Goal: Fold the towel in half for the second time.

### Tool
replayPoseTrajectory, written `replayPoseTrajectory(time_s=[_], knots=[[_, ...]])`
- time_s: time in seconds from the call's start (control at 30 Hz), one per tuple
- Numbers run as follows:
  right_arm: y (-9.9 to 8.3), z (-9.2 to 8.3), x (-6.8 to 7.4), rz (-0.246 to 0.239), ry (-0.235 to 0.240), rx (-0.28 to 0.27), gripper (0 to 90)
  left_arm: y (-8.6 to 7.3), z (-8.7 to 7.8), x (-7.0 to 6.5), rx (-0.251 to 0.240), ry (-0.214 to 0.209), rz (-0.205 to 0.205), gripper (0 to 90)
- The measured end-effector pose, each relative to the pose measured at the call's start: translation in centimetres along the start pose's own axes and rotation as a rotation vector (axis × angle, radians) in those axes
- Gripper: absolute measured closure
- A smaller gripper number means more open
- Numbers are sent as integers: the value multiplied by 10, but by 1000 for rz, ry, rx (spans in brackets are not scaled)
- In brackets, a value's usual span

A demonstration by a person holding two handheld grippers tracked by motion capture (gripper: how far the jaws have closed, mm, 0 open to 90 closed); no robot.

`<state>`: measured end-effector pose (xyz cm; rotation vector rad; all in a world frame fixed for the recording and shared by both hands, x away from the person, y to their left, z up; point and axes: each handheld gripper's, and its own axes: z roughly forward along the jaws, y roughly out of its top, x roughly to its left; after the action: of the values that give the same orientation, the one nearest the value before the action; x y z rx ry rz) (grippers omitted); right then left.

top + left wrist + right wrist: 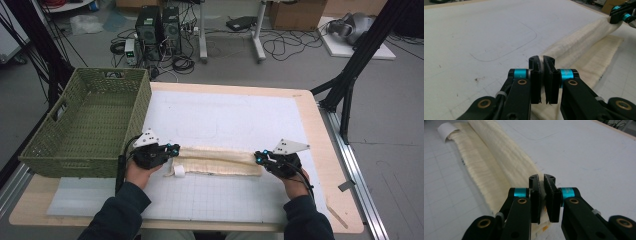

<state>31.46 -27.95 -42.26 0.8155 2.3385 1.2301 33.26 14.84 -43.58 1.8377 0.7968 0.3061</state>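
Cream towel lies folded into a long strip across the white mat, near the table's front edge. Left gripper has its jaws pinched tight on the strip's left end, right gripper pinched tight on the right end. Fabric sits between both sets of pads. Green wicker basket stands at the table's left, just beside the left hand
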Motion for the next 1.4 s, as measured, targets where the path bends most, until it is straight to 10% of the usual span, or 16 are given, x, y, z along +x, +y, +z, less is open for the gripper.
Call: replayPoseTrajectory(time_s=[0.37, 0.47, 0.63, 0.77, 0.93, 1.17, 1.4], knots=[[-14, -6, 13, 0, 7, 9, 839, -17, -4, -10, 18, -10, -15, 827], [-13, -7, 13, -1, 8, 2, 838, -16, -5, -12, 22, -1, -34, 707], [-14, -8, 13, 1, 23, 5, 838, -1, -16, -14, -85, 24, -79, 473], [-14, -8, 14, 4, 32, 13, 833, 12, -19, -12, -135, 18, -73, 480], [-13, -11, 13, 12, 53, 11, 786, 2, 3, -16, -6, -9, -40, 599], [6, -30, 19, 99, 70, -173, 575, -6, 14, -23, 97, -2, 4, 666], [10, 3, 37, 87, 40, -33, 553, -8, 14, -22, 112, 4, 3, 665]])
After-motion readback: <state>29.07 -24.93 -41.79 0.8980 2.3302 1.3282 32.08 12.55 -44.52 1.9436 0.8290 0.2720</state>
